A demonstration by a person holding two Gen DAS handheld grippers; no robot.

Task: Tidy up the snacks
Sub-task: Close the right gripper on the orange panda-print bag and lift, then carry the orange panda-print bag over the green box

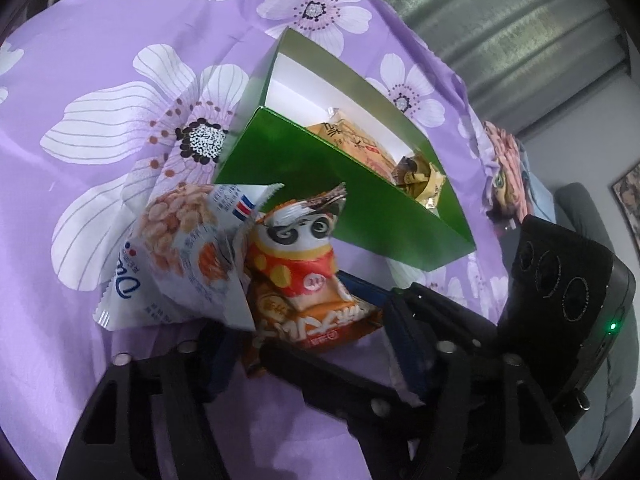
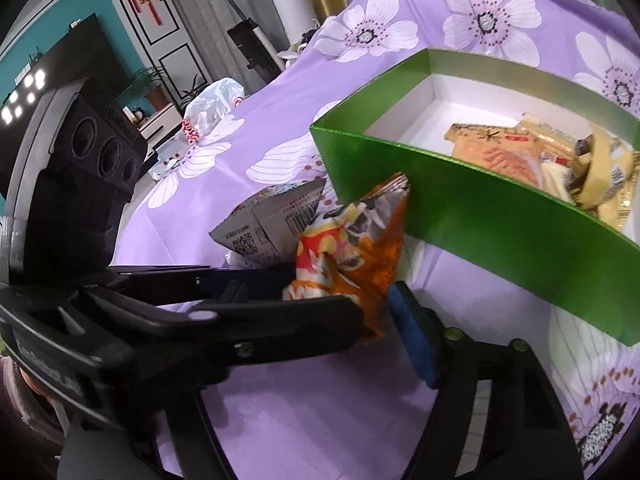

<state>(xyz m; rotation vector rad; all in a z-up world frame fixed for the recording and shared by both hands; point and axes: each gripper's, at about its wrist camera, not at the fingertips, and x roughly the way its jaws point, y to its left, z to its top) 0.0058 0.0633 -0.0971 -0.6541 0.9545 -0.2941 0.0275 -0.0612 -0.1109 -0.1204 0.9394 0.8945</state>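
An orange snack packet with a panda print (image 1: 304,276) stands crumpled on the purple flowered cloth, just in front of the green box (image 1: 320,184). My left gripper (image 1: 308,320) and my right gripper (image 2: 320,296) cross each other around its lower half. In both views blue pads (image 2: 416,340) touch its sides, so both grippers are shut on it. A white peanut packet (image 1: 180,248) leans on its left, over my left finger (image 1: 216,352) and outside the grip. One finger of my right gripper is hidden behind the left gripper. Several yellow and tan packets (image 2: 504,152) lie in the box.
The green box (image 2: 480,216) is open-topped with a white inside, and its near wall stands right behind the held packet. A clear plastic bag (image 2: 212,108) lies far back on the cloth. The cloth's edge drops off beyond the box toward a grey curtain (image 1: 500,20).
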